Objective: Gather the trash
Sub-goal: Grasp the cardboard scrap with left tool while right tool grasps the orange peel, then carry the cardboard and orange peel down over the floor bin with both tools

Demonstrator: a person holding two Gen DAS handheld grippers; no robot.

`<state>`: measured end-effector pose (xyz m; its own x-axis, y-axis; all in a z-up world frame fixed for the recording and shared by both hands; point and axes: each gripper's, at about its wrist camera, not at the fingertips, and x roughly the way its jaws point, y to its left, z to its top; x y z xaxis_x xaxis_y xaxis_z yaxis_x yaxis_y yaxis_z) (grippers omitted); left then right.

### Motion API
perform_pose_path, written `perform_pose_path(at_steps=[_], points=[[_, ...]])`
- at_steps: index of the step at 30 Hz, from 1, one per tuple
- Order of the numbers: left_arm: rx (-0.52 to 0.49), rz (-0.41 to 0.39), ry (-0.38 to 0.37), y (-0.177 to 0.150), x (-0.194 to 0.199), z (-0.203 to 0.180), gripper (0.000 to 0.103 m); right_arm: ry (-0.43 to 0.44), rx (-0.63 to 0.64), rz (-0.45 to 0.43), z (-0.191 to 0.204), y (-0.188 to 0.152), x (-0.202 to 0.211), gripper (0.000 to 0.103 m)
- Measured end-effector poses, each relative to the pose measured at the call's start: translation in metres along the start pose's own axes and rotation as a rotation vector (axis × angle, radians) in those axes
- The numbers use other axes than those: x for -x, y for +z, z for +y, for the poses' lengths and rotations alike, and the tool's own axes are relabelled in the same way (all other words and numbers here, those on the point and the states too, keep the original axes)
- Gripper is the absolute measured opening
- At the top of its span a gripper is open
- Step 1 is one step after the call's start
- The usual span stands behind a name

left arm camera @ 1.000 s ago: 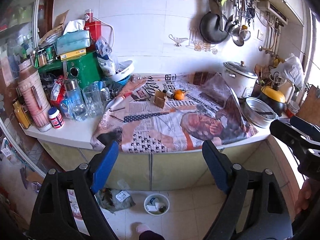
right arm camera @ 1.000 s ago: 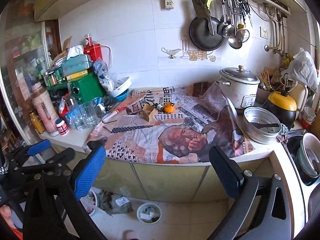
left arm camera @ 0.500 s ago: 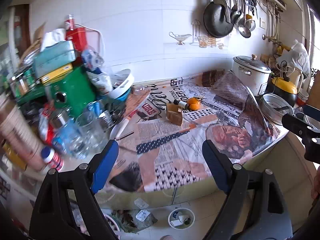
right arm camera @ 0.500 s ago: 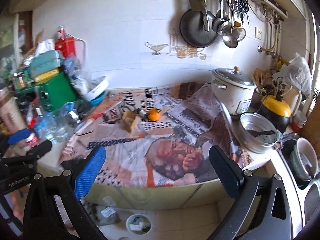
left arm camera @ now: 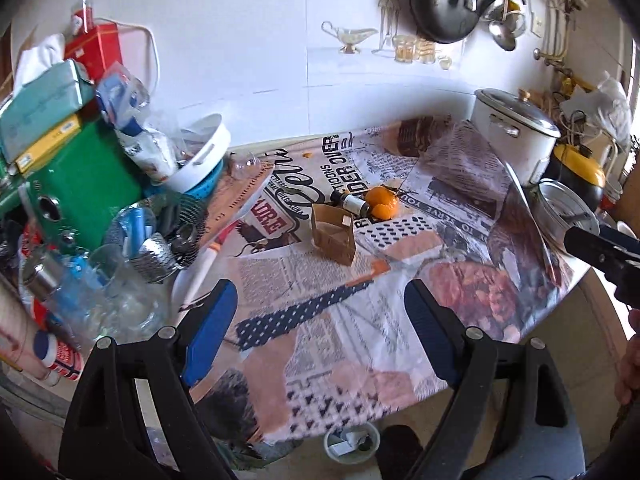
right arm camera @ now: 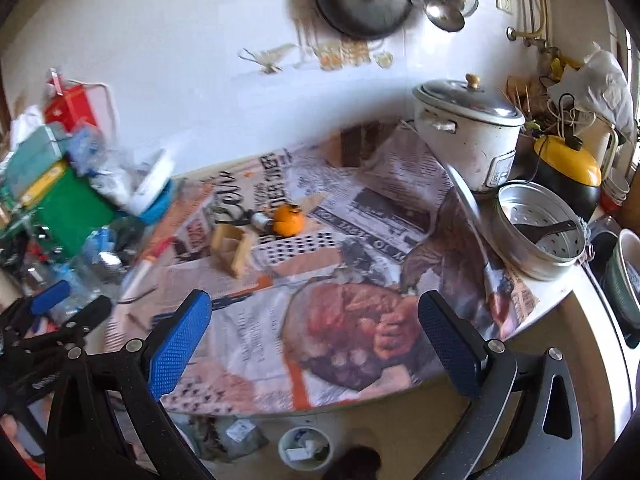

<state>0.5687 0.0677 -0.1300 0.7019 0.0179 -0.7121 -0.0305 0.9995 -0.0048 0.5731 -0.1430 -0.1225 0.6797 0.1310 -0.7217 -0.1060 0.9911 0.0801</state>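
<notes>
Both tongs, left [left arm camera: 320, 320] and right [right arm camera: 316, 332], are hanging open and empty above the counter [left arm camera: 576, 276], presumably lining up on the cardboard box [left arm camera: 334, 233].

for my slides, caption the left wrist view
Open left gripper over a newspaper-covered counter, facing a cardboard box and orange.

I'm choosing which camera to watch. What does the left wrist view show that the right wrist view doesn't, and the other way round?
Only the left wrist view shows the pill bottle and drinking glass at the counter's left end. Only the right wrist view shows the steamer pot's inside and the sink bowl. Both show the orange, cardboard box, small bottle, rice cooker and floor bin.
</notes>
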Motion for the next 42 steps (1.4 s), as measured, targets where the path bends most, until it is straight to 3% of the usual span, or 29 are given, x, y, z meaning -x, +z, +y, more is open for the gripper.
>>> perform_pose_path(at_steps=[6, 13, 19, 24, 26, 28, 32, 33, 36, 38, 42], points=[[0.046, 0.052, 0.053, 0.033, -0.056, -0.015, 0.089, 0.025, 0.038, 0.043, -0.032, 0.046, -0.068, 0.103], [0.142, 0.149, 0.117, 0.062, -0.143, -0.029, 0.09, 0.16, 0.132, 0.151, -0.033, 0.083, -0.169, 0.102], [0.241, 0.249, 0.135, 0.06, -0.205, -0.025, 0.09, 0.335, 0.186, 0.266, -0.002, 0.092, -0.244, 0.089], [0.286, 0.323, 0.162, 0.045, -0.239, -0.02, 0.09, 0.364, 0.132, 0.332, 0.007, 0.086, -0.288, 0.082], [0.304, 0.34, 0.168, 0.039, -0.249, -0.018, 0.09, 0.389, 0.086, 0.379, 0.006, 0.083, -0.305, 0.068], [0.326, 0.346, 0.175, 0.035, -0.256, -0.015, 0.088, 0.412, 0.051, 0.417, 0.005, 0.079, -0.317, 0.062], [0.37, 0.339, 0.162, 0.033, -0.263, -0.01, 0.073, 0.466, 0.024, 0.457, 0.005, 0.074, -0.33, 0.043], [0.377, 0.335, 0.159, 0.033, -0.264, -0.009, 0.07, 0.467, 0.023, 0.454, 0.005, 0.073, -0.328, 0.042], [0.383, 0.338, 0.14, 0.033, -0.266, -0.008, 0.043, 0.453, 0.034, 0.439, 0.001, 0.072, -0.321, 0.031], [0.389, 0.336, 0.124, 0.033, -0.267, -0.006, 0.027, 0.448, 0.042, 0.428, -0.002, 0.072, -0.314, 0.028], [0.39, 0.315, 0.102, 0.031, -0.258, -0.004, 0.015, 0.422, 0.047, 0.386, -0.01, 0.074, -0.29, 0.024]])
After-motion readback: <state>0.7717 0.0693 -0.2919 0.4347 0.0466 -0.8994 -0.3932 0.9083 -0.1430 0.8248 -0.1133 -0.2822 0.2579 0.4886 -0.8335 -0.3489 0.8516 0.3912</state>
